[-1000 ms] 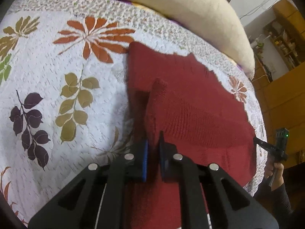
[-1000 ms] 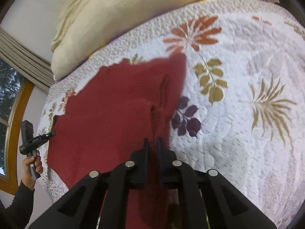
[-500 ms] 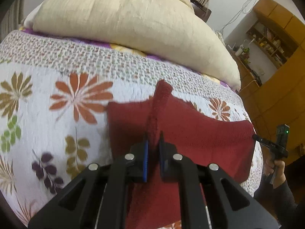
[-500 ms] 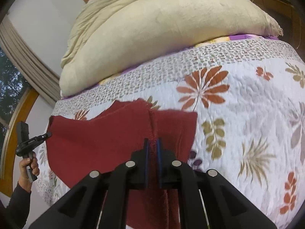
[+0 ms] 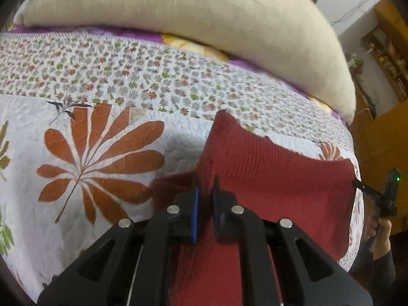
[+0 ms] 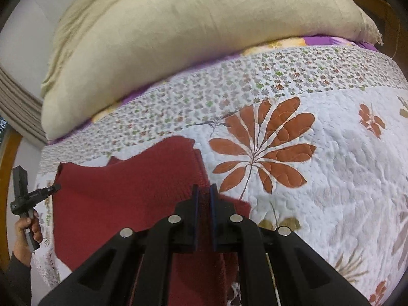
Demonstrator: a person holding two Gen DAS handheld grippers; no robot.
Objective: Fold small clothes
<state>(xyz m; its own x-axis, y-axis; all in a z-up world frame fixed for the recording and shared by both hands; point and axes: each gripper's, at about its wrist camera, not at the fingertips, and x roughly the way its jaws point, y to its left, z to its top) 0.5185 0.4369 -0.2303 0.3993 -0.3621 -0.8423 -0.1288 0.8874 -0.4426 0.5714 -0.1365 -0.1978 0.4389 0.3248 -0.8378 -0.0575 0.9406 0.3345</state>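
Left tool (image 5: 204, 191) and right tool (image 6: 204, 199) each clamped on red knit garment (image 5: 275, 178), edge lifted above quilted bed (image 6: 331, 168).

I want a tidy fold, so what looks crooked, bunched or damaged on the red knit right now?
Nothing looks damaged. The red knit garment is mid-fold: both tongs, left and right, pinch raised ridges of it, and its far edge on the quilt runs jagged, not straight.
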